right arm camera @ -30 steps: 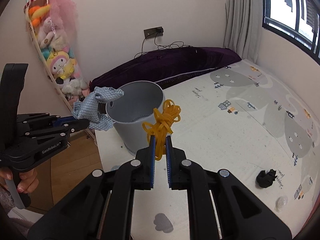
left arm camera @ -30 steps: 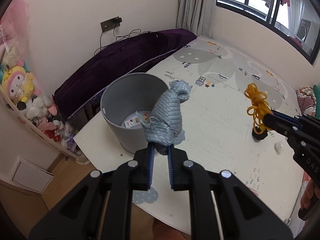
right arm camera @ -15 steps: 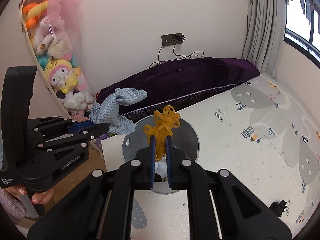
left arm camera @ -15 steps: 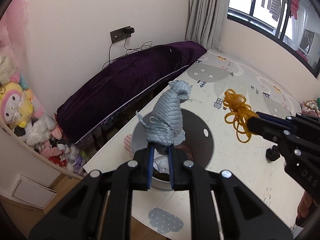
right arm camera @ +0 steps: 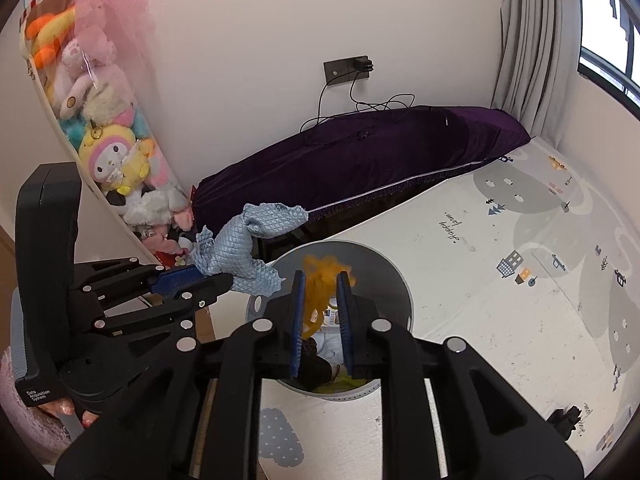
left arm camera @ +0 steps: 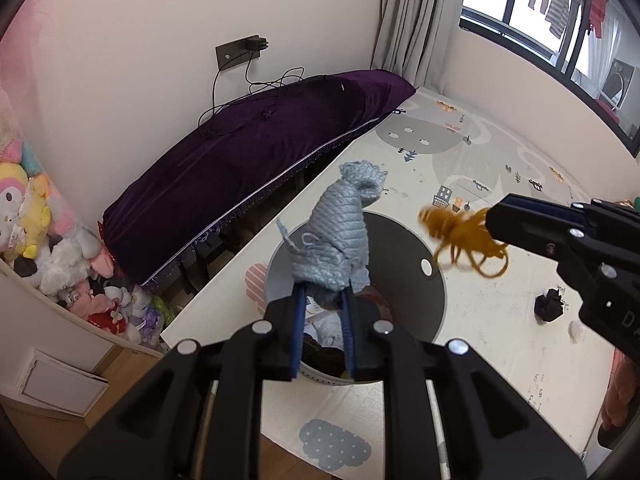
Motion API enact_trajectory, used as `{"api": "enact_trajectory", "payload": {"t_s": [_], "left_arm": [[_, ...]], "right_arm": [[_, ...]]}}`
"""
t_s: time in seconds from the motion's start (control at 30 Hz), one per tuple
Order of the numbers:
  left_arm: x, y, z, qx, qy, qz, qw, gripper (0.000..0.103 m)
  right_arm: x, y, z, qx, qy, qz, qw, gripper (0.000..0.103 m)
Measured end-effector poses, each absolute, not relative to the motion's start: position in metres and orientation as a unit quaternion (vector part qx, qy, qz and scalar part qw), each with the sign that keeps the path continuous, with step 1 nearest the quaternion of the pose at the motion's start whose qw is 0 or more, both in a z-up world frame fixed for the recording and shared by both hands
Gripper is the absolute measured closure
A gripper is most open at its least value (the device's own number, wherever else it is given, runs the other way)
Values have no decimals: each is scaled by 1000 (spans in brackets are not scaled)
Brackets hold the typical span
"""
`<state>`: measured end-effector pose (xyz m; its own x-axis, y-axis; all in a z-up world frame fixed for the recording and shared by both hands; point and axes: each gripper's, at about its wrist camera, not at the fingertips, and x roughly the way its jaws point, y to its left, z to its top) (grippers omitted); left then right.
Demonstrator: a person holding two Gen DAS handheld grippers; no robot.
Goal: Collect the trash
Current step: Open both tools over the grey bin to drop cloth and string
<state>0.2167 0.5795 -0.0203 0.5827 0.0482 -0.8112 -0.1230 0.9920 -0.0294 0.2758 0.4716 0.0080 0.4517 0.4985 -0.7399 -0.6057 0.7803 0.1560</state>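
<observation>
Motion-blurred yellow rubber bands

R tongs opening, yellow bands blurred btwn jaws, over grey bin.

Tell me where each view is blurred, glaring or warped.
Left wrist view: the yellow rubber bands are smeared by motion, the window is blown out, and fisheye bends the walls. Right wrist view: the same bands blur between the opening jaws of the right hand-held gripper, while the blue cloth stays sharp.

Child's bedroom: plush toys, patterned play mat.
</observation>
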Motion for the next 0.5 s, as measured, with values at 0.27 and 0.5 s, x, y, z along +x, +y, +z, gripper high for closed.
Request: {"api": "enact_trajectory", "payload": {"t_s": [0.27,0.5], "left_arm": [[222,579,-26,-41,464,61,883,47],[221,571,-22,-35,461,53,885,46]], "right_arm": [[276,466,11,-71,406,309,857,76],[274,457,14,-66,402,297,863,76]]}}
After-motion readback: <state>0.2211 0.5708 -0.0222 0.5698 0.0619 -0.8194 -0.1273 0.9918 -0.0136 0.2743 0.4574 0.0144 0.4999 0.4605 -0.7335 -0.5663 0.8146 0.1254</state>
